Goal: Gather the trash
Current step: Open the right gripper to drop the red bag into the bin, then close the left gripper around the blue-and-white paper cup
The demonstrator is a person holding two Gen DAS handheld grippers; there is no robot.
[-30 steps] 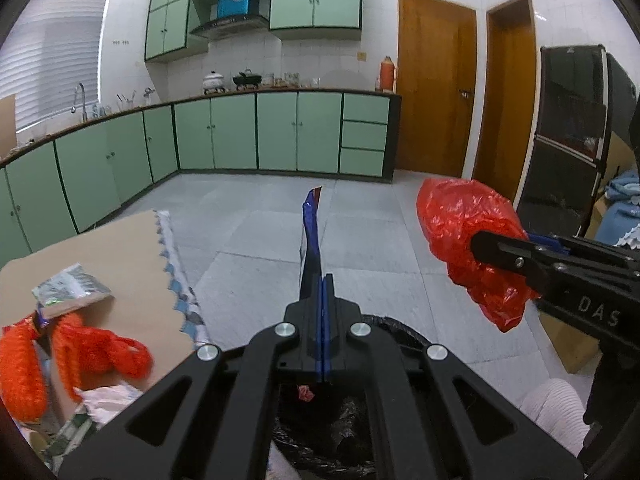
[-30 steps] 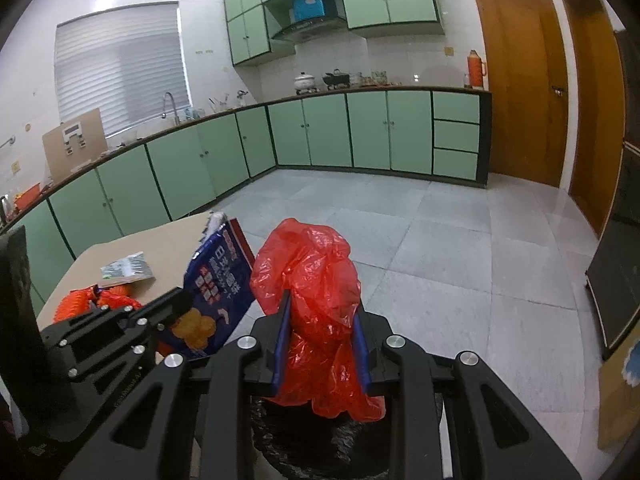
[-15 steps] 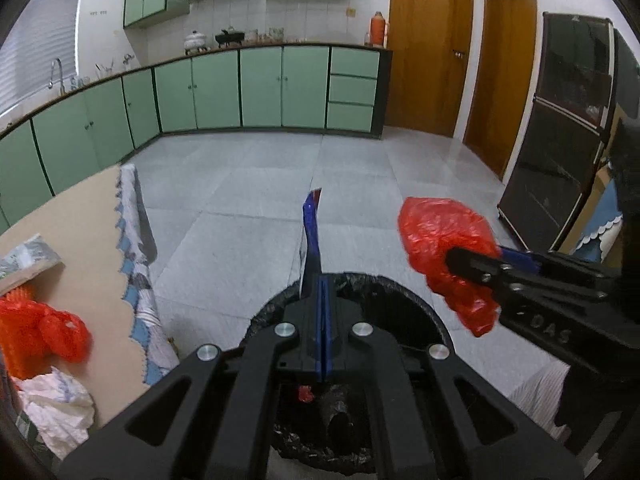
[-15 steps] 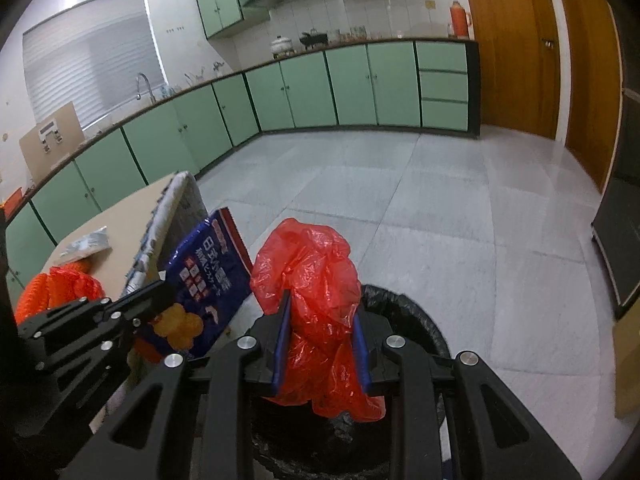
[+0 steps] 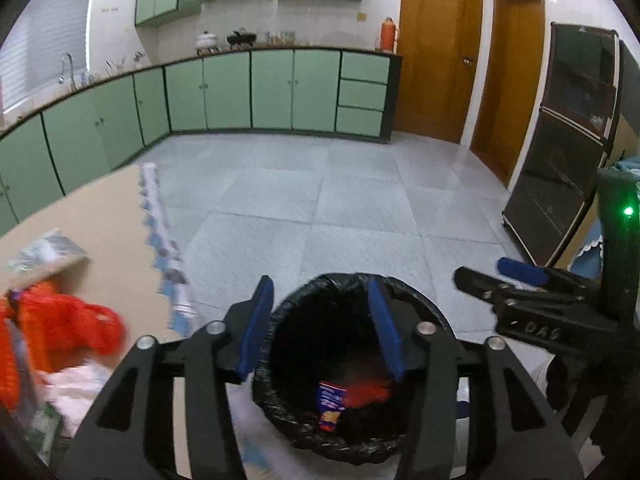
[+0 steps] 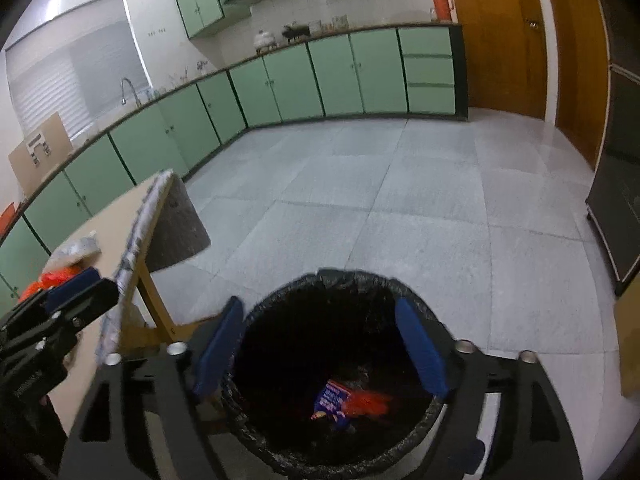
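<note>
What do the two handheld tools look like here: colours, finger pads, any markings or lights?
Both are matte black with slotted, ribbed frames and silver bolt heads. The left tool and right tool carry blue finger pads. From the left view, the right tool's side shows pale embossed lettering and a green light.

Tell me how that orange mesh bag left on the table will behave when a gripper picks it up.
The orange mesh bag lies slumped in loose folds on the table, so it is probably floppy and will sag from wherever it is pinched. It looks like open netting, so likely light. It lies against white crumpled trash, which might snag and drag along.
</note>
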